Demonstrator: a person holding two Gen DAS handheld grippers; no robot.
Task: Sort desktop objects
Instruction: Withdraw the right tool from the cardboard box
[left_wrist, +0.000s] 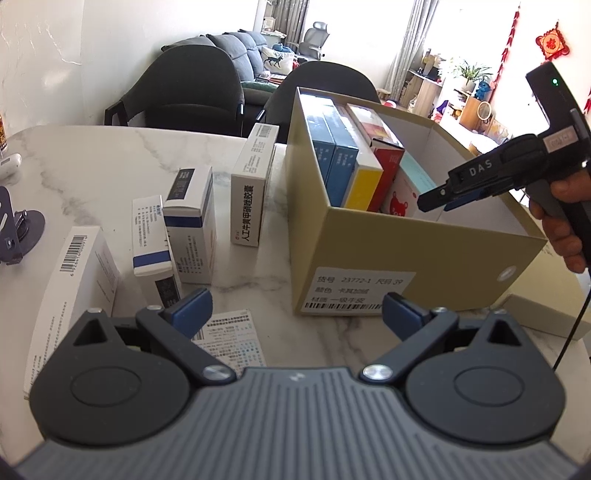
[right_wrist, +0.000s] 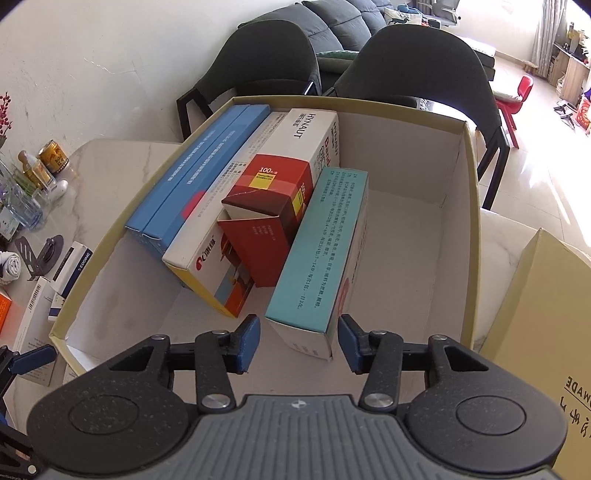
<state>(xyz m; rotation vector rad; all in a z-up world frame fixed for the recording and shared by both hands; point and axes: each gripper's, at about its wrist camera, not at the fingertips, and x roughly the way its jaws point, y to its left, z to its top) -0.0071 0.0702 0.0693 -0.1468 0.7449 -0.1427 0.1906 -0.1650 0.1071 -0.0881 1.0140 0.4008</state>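
An open tan cardboard box (left_wrist: 406, 251) (right_wrist: 469, 221) stands on the marble table, packed along its left side with upright blue, yellow and red packs. A teal-topped pack (right_wrist: 321, 240) (left_wrist: 417, 173) leans against the red one. My right gripper (right_wrist: 299, 328) (left_wrist: 437, 201) reaches down into the box and straddles the teal pack's near end. Thin gaps show at both pads, so it is open. My left gripper (left_wrist: 295, 306) hovers open over the table in front of the box, holding nothing. Several white medicine packs (left_wrist: 192, 229) stand left of the box, the tallest (left_wrist: 255, 184) nearest it.
A printed leaflet (left_wrist: 232, 339) lies under my left gripper. The box lid (right_wrist: 535, 314) rests to the right. A dark phone stand (left_wrist: 18, 229) and small bottles (right_wrist: 37, 166) sit at the table's left edge. Two black chairs (right_wrist: 424, 74) stand behind the table.
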